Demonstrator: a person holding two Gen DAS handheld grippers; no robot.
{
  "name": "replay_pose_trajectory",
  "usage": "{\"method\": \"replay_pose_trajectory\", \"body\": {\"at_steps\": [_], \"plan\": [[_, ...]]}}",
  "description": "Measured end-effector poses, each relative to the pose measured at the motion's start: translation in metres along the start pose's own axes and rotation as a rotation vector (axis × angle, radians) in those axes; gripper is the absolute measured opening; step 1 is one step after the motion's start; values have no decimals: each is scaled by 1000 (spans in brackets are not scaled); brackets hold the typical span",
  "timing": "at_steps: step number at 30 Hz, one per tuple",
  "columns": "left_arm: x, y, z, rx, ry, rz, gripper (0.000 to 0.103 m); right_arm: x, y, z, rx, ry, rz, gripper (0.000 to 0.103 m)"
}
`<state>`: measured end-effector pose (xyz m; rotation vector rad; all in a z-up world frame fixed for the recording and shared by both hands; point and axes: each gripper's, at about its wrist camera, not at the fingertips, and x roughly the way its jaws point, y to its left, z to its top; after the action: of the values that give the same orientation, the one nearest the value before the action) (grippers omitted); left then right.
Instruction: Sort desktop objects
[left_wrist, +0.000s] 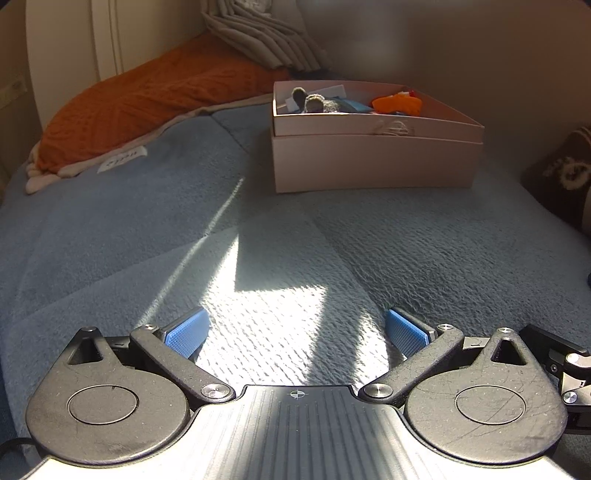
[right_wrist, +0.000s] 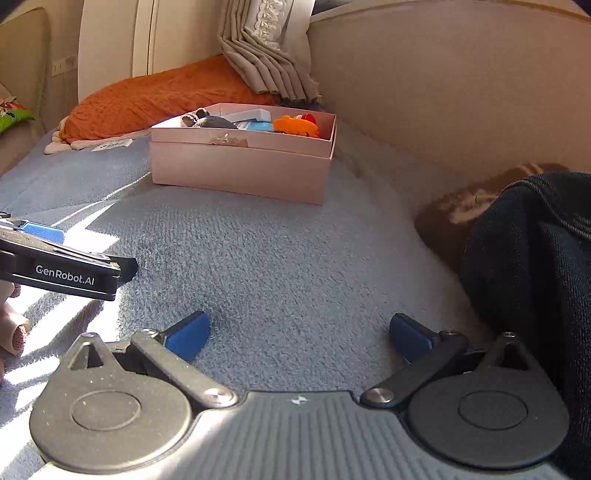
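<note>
Both grippers (left_wrist: 297, 332) (right_wrist: 299, 334) agape, empty; dark trouser leg (right_wrist: 532, 258) only in right view

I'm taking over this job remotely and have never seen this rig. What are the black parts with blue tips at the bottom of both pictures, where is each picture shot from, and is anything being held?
Each picture comes from a camera mounted on a hand-held claw, looking forward along its two blue-padded fingers. There is no robot arm; a person carries one in each hand. The left claw and the right claw are both open and empty, over a grey-blue blanket. The right view also shows the left claw from the side. Ahead stands an open pink box holding an orange toy, a grey plush and other small things I cannot identify. Behind it lies an orange cushion.
</note>
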<state>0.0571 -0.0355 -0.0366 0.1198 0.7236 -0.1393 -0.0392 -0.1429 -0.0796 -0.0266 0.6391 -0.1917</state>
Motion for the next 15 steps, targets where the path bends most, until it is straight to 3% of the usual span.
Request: {"method": "replay_pose_trajectory", "body": {"at_steps": [15], "plan": [[-1, -2, -3, 8, -18, 12, 103, 0, 0, -1, 3, 0, 0, 103]]}}
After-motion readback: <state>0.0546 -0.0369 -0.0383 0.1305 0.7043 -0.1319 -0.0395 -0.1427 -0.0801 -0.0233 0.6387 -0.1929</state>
